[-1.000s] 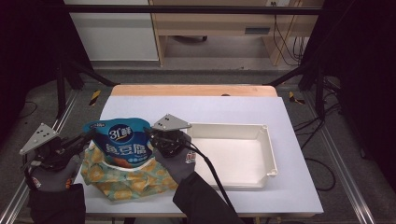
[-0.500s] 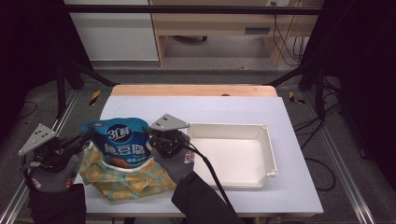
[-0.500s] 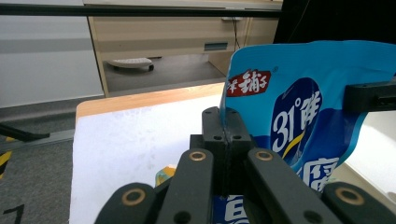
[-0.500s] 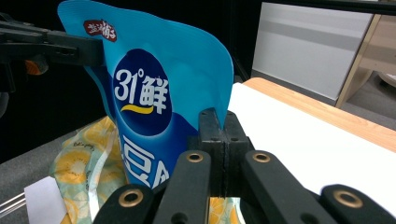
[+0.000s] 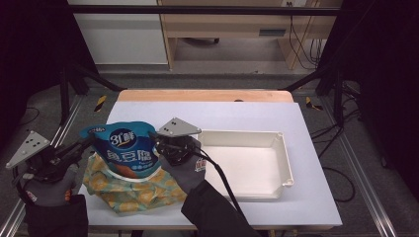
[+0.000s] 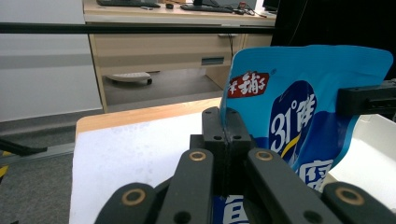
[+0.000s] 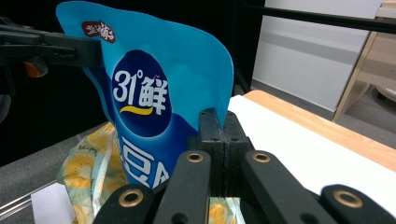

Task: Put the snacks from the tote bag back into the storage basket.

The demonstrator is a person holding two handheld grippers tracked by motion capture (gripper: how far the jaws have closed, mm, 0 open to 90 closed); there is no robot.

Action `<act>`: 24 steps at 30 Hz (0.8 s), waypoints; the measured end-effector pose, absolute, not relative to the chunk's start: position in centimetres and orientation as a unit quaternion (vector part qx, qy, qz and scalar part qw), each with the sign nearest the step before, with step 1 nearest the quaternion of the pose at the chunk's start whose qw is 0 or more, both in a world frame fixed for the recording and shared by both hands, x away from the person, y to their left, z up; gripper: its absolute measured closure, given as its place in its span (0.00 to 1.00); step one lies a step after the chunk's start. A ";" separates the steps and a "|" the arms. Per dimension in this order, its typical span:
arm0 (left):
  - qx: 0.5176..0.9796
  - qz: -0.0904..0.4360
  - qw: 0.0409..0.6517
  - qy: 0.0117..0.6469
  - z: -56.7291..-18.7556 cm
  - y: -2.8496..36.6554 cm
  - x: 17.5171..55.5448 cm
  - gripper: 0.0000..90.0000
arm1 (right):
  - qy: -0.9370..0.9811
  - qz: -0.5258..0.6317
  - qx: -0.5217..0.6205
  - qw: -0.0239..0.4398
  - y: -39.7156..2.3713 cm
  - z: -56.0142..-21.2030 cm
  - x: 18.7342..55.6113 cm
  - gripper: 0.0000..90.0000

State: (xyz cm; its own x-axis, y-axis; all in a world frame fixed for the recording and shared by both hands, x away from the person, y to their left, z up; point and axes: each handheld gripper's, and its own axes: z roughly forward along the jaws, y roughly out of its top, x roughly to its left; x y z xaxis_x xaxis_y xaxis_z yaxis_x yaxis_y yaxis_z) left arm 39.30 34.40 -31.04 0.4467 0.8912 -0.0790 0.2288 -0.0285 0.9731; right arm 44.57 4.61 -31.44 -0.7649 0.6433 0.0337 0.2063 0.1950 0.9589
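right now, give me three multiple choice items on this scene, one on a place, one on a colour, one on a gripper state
1. Where is the white tray?
A. to the right of the pouch
B. under the pouch
C. on the floor

2. What is the main colour of the pouch?
A. red
B. blue
C. black

3. How does the left gripper stand?
A. wide open above the tray
B. open beside the pouch
C. shut on the pouch's edge

Key: 1 A, the high view shows the tray on the table to the pouch's right. 2 B, the pouch is blue with white print. 3 C, its jaws meet on the pouch's edge, as the right gripper does on the other edge.
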 end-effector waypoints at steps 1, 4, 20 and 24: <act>0.650 0.302 0.549 0.430 -31.0 34.4 39.3 1.00 | 0.749 0.567 0.284 0.194 4.6 -31.4 44.6 1.00; 0.651 0.303 0.550 0.427 -30.7 34.2 39.1 1.00 | 0.748 0.568 0.284 0.195 4.5 -31.1 44.5 1.00; 0.647 0.309 0.562 0.412 -28.7 34.0 38.6 1.00 | 0.743 0.576 0.273 0.205 3.9 -28.9 44.1 1.00; 0.646 0.310 0.563 0.411 -28.0 34.1 38.5 1.00 | 0.742 0.578 0.269 0.208 3.9 -28.3 43.9 1.00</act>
